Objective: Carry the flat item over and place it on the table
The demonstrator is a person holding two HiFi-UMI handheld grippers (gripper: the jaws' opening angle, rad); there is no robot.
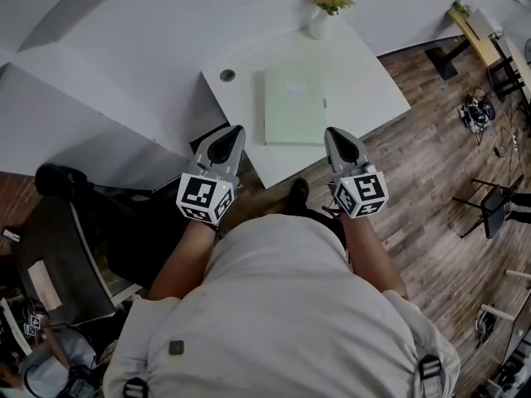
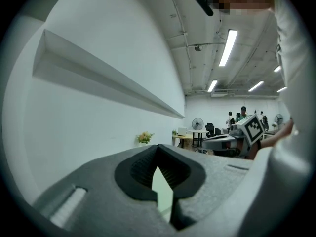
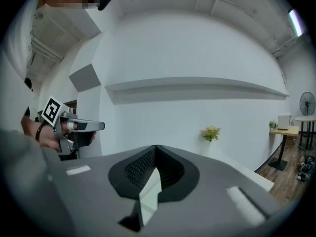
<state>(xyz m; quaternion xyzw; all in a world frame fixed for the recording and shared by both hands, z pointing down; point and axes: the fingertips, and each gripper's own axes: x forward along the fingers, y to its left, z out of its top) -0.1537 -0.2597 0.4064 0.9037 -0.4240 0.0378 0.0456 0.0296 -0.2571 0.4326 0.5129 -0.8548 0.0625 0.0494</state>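
A pale green flat item point(image 1: 294, 106) lies flat on the white table point(image 1: 369, 77). My left gripper point(image 1: 235, 131) hovers just short of the item's near left corner, jaws shut to a point and empty. My right gripper point(image 1: 333, 133) hangs by the near right corner, also shut and apart from the item. In the left gripper view the jaw tips point(image 2: 158, 149) meet, with a pale green sliver showing below them. The right gripper view shows the same: tips point(image 3: 156, 149) together, nothing held.
A white vase of yellow flowers point(image 1: 325, 11) stands at the table's far edge, and a round cable hole point(image 1: 227, 75) sits at its left. A black chair point(image 1: 58, 255) is at my left. Wood floor point(image 1: 448, 164) with stands and cables lies to the right.
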